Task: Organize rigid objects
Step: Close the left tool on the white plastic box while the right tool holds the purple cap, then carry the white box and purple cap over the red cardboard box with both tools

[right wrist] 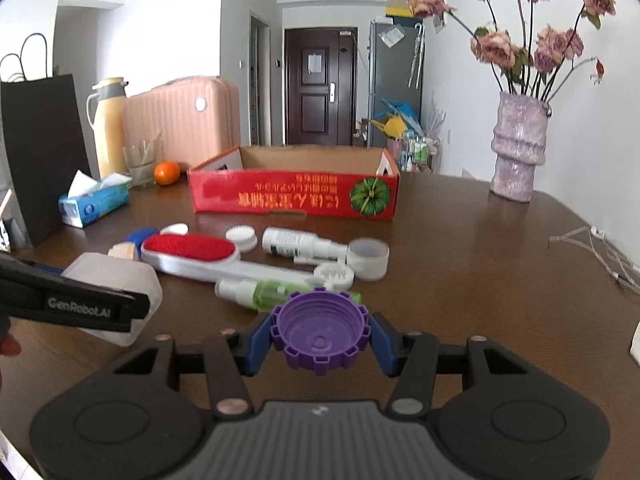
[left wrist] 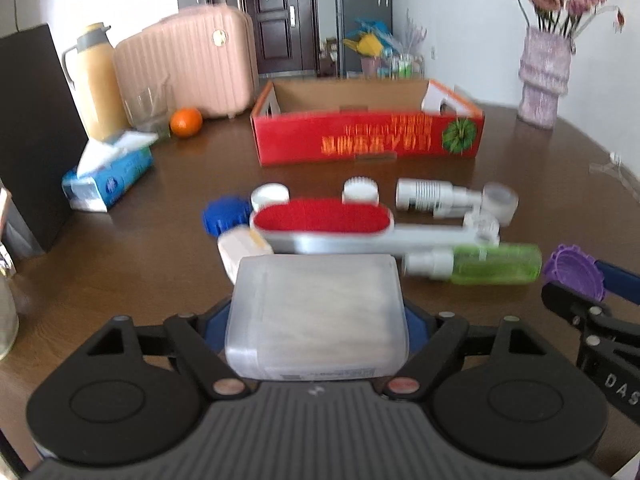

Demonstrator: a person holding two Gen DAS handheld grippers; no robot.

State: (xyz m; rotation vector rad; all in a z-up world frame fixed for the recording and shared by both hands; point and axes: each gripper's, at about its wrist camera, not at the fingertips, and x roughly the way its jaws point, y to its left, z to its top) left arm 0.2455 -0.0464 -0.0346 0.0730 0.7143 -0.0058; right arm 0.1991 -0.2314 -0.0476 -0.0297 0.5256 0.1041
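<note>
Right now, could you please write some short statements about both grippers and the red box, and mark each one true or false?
1. The right gripper holds a purple cap. True.
2. The left gripper holds the green spray bottle. False: it holds a translucent plastic box.
3. The red cardboard box has its top open. True.
4. The lint brush lies inside the red cardboard box. False: it lies on the table.
</note>
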